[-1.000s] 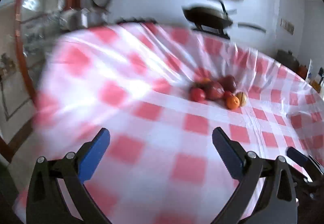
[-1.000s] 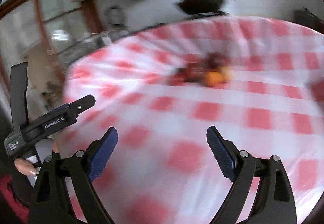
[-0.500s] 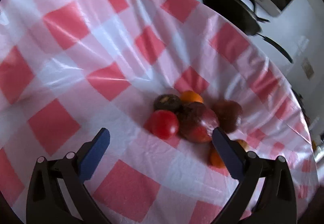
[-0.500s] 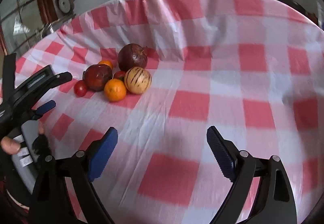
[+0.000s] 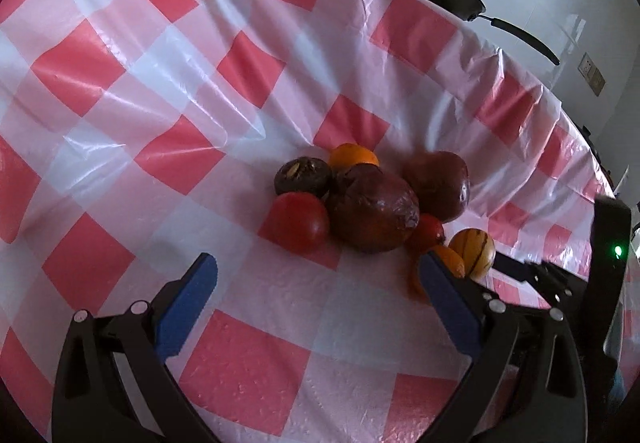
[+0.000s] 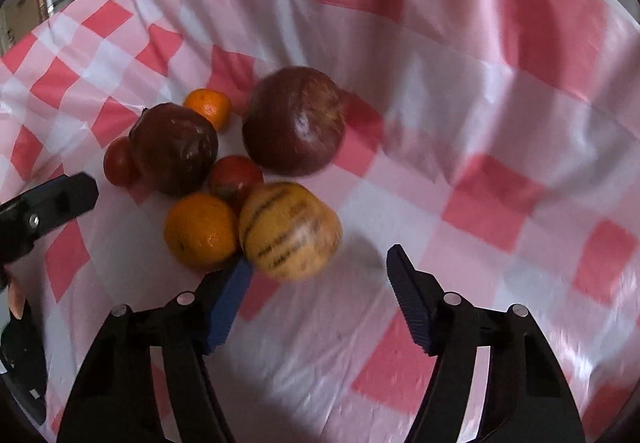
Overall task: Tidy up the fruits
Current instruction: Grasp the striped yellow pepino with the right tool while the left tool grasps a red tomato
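Both tools now close over fruit pile (image 5: 368, 203) mid-surface. Right tool (image 6: 320, 279) just narrowing, half-spread, empty, striped melon (image 6: 290, 229) just ahead. Left tool (image 5: 320, 283) spread, empty. Likely melon first.

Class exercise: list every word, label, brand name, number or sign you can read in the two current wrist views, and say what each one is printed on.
No text can be read in either view.
The striped yellow fruit bears dark streaks, which are natural markings, not writing.
The wall plate behind the table shows no legible marks.
The left gripper and right gripper show no printing on the parts in view.
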The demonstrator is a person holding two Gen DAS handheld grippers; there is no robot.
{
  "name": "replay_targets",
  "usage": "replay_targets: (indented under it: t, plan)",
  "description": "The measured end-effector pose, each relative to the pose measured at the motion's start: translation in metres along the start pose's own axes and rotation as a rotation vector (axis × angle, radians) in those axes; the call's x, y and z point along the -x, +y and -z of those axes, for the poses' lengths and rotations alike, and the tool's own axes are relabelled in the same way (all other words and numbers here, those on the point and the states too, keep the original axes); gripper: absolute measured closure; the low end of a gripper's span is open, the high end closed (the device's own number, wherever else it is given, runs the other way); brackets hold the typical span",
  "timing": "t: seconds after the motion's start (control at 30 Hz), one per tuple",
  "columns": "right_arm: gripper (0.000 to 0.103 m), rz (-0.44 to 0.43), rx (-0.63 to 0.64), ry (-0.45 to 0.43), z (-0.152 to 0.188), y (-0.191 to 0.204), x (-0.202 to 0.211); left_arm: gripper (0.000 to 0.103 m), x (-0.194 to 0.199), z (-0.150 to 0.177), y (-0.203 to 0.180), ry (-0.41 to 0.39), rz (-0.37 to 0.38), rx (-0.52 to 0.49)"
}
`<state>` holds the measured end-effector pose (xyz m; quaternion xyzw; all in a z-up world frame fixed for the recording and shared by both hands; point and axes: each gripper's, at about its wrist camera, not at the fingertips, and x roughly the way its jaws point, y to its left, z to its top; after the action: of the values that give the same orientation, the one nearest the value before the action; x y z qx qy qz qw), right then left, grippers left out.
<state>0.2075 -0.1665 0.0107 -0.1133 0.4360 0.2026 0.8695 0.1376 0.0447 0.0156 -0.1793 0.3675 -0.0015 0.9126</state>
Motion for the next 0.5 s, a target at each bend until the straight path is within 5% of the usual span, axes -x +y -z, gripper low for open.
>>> replay_targets:
  t: [0.3,0.5]
  plan:
    - [0.058,-0.087,-0.041,-0.021,-0.005,-0.001,0.000,0.002,-0.009,0.002,-0.003,0.042,0.020,-0.015]
    - [0.058,-0.113,-0.314,-0.111,0.030,-0.001,0.034,0.003,-0.011,0.000,0.011,0.071,0.008,0.036]
